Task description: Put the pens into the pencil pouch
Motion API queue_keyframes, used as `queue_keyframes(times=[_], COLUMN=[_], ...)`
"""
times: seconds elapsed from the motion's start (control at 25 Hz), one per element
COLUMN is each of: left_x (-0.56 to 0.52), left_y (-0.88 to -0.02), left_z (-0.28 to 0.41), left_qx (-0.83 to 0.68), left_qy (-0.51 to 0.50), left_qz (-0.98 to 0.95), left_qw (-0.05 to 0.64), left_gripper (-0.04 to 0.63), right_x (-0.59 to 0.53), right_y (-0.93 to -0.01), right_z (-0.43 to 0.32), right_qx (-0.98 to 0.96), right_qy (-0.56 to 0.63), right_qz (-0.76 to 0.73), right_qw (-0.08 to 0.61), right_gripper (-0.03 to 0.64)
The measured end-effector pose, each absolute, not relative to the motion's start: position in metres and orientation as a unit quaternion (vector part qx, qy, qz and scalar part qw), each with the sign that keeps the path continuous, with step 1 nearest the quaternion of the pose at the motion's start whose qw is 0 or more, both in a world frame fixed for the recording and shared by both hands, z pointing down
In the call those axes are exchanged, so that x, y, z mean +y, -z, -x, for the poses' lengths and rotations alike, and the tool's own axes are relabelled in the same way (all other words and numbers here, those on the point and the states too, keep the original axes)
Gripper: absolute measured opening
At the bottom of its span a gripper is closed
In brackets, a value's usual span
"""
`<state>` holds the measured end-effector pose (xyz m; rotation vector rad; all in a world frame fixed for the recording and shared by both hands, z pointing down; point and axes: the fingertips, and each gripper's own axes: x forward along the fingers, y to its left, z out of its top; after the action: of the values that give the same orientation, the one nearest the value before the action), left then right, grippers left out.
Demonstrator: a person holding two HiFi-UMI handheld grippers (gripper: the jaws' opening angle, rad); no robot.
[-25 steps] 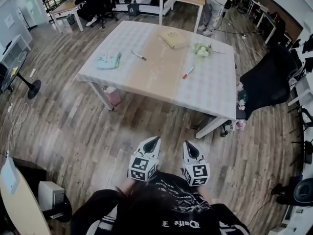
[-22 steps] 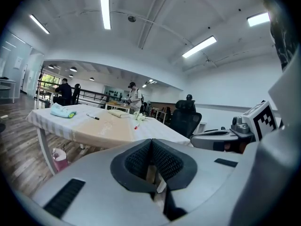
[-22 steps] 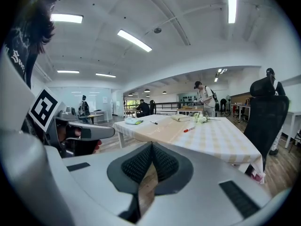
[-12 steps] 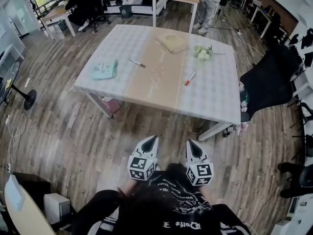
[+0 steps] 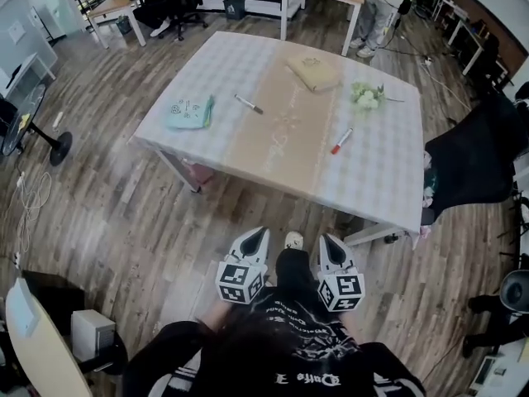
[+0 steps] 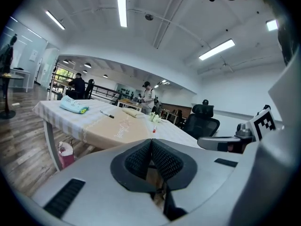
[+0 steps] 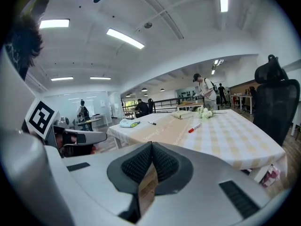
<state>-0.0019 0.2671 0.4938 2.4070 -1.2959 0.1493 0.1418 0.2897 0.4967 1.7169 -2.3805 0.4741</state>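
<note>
A light blue pencil pouch (image 5: 189,112) lies near the left end of a table (image 5: 380,184) covered with a checked cloth. A black pen (image 5: 248,104) lies to its right. A red pen (image 5: 341,141) lies further right, nearer the front edge. Both grippers are held close to the person's body, well short of the table over the wooden floor. My left gripper (image 5: 256,240) is shut with nothing in it. My right gripper (image 5: 328,244) is shut and empty too. The pouch (image 6: 73,106) (image 7: 128,123), black pen (image 6: 106,114) and red pen (image 7: 194,127) show ahead in both gripper views.
A tan book (image 5: 312,74) and a bunch of white flowers (image 5: 367,97) lie at the table's far side. A black office chair (image 5: 475,160) stands to the right. A pink bin (image 5: 198,173) sits under the table. More desks and people are behind.
Both grippers and the person have moved toward the table, which now sits nearer and larger in the head view. A shoe shows between the grippers. Both jaws stayed shut.
</note>
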Motion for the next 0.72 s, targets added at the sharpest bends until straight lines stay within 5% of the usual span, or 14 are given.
queue_keyframes(times=[0.72], left_x=[0.056], left_y=[-0.493], left_z=[-0.075], left_qx=[-0.511], left_qy=[-0.082], left_qz=[-0.835], left_qw=[0.186], left_gripper=[0.02], right_x=[0.056], right_y=[-0.498], right_z=[-0.23], right_qx=[-0.829], right_qy=[-0.154], right_qz=[-0.531], right_qw=[0.086], right_gripper=[0.009])
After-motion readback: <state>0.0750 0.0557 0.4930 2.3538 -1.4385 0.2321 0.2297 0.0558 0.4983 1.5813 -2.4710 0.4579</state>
